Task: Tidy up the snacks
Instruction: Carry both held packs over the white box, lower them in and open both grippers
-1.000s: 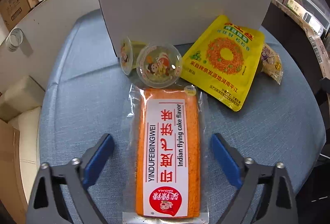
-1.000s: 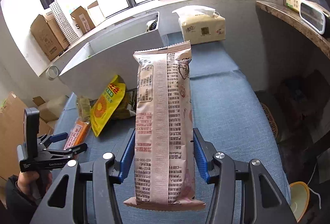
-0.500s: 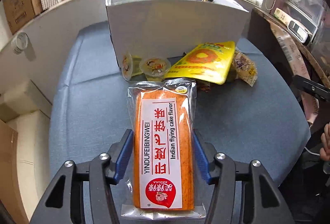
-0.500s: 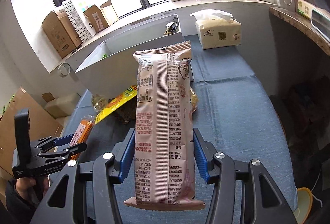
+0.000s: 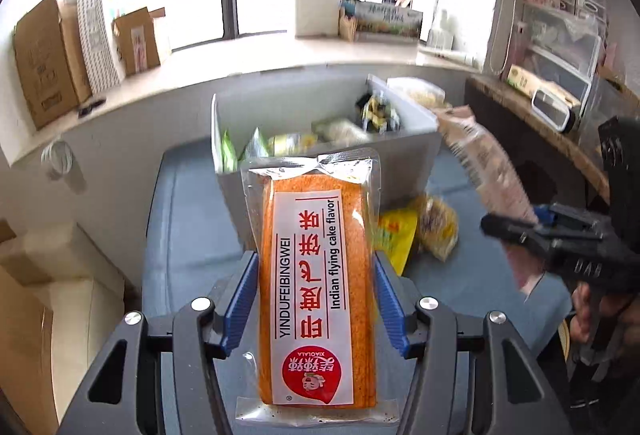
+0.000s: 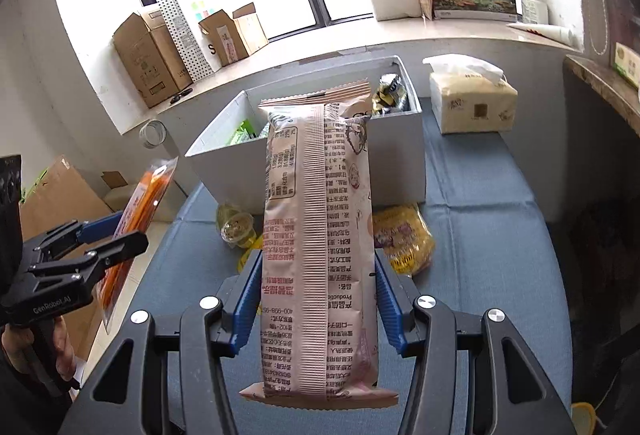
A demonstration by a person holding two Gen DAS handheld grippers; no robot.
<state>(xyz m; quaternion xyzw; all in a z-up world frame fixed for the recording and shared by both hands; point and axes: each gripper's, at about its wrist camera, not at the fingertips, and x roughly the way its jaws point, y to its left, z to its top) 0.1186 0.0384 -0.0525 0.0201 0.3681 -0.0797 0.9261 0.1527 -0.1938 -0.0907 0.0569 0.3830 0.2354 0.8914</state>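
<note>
The left gripper (image 5: 314, 299) is clenching an orange cake pack (image 5: 316, 287) labelled "YINDUFEIBINGWEI" and "Indian flying cake flavor"; a second ago it lay on the blue counter (image 5: 188, 235) between spread jaws, which closed within that second. The right gripper (image 6: 316, 305) is gripping a pink wrapper (image 6: 320, 247). The white snack box (image 6: 396, 163) is sitting at twelve o'clock.

The white bin (image 6: 312, 171) stands open-topped ahead, with loose snacks (image 6: 400, 239) crowding its near wall.
</note>
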